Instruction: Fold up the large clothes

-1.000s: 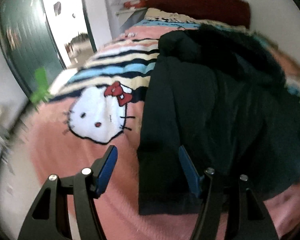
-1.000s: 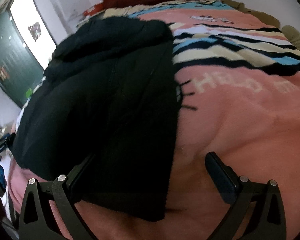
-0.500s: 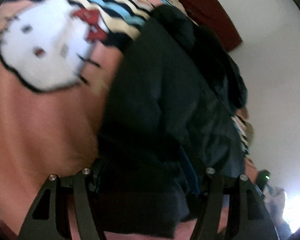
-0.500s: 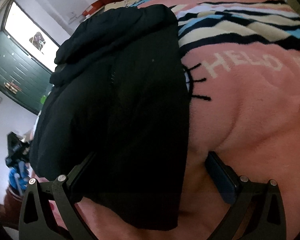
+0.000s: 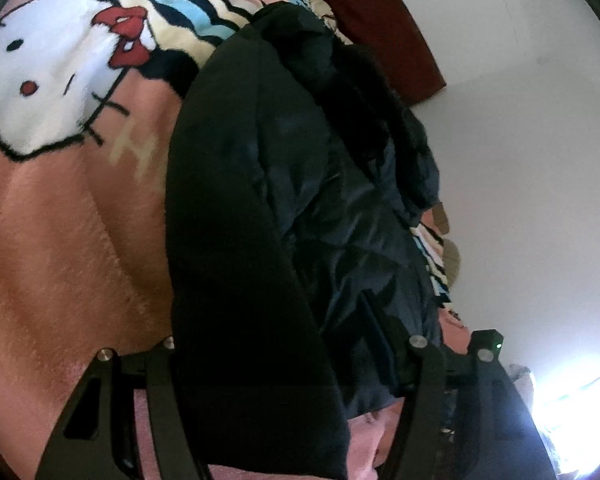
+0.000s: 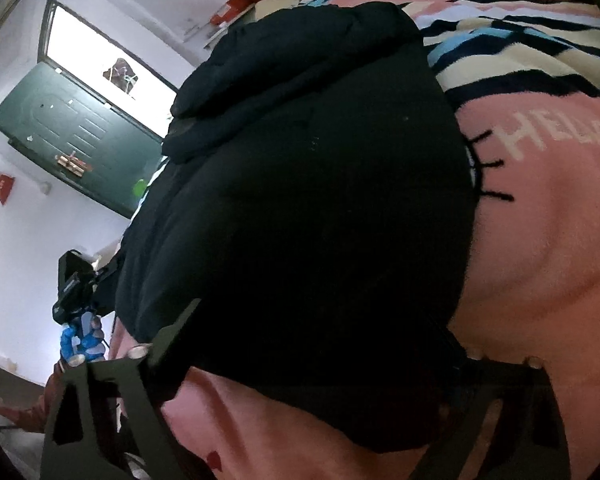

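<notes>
A large black padded coat point(image 5: 240, 200) lies lengthwise on a pink cartoon-cat blanket point(image 5: 60, 240), its hood toward the headboard. My left gripper point(image 5: 272, 320) straddles the near hem at one corner. Its jaws are closing, with thick fabric filling the gap and hiding the left finger; the blue right pad point(image 5: 376, 340) lies against the navy lining. In the right wrist view the coat point(image 6: 300, 180) fills the middle. My right gripper point(image 6: 324, 316) straddles the hem's other corner, its jaws closing with the cloth between them. The pads do not clearly press.
A dark red headboard point(image 5: 380, 20) and a white wall stand beyond the bed. A green door point(image 6: 60, 132) hangs open at the far left, with a bright doorway beside it. A blue-gloved hand point(image 6: 84, 340) holds the other gripper. Pink blanket point(image 6: 540, 240) stretches to the right.
My left gripper rolled, dipped and moved from beside the coat onto its hem, which now sits between its fingers. The right gripper tilted, and its fingers narrowed around the hem.
</notes>
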The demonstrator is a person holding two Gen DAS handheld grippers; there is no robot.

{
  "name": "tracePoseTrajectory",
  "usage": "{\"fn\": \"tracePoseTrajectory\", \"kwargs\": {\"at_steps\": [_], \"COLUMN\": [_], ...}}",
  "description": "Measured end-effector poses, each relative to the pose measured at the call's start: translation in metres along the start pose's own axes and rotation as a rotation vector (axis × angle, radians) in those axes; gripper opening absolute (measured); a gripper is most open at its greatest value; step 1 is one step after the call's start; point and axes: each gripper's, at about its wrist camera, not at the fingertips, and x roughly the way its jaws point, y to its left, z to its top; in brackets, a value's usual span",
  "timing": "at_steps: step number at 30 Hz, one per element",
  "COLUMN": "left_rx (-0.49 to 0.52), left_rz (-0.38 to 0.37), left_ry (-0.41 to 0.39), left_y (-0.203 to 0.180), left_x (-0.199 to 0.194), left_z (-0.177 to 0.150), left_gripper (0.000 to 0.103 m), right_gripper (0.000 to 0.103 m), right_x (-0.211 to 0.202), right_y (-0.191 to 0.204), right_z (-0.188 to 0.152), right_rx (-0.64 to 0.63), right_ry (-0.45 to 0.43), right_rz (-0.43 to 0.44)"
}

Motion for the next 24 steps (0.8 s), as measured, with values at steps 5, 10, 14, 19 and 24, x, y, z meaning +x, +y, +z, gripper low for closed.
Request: {"fn": "tracePoseTrajectory", "kwargs": {"at_steps": [5,10,14,19,24], "left_rx": [-0.028,0.001,0.024,0.041,0.065], "left_rz": [0.018,0.011,0.0,-0.041,-0.15], "left_ry": [0.058,0.066,0.041,-0.004,-0.077], "left_y": [0.011,-0.001,-0.014,-0.036,-0.067], "left_x": [0.014,0.021,0.013,-0.006,-0.031], "left_z": [-0.008,-0.011,-0.005,0.012,0.04], "left_gripper": [0.06,0.041,0.023,0.019,0.019], "right_gripper": [0.054,0.036,0.021,0.017,0.017], "right_x": [-0.001,0.01,0.008,-0.012,-0.04], "right_y": [-0.028,-0.018,-0.012,0.003,0.021], "right_z": [-0.009,-0.01,-0.009,0.002,0.035], "right_rx": [0.093,0.077,0.071,0.023,-0.002], "right_ry": [0.029,0.078,0.062,-0.028,-0.161], "right_rz": [-0.002,0.015,0.05,0.091,0.147]}}
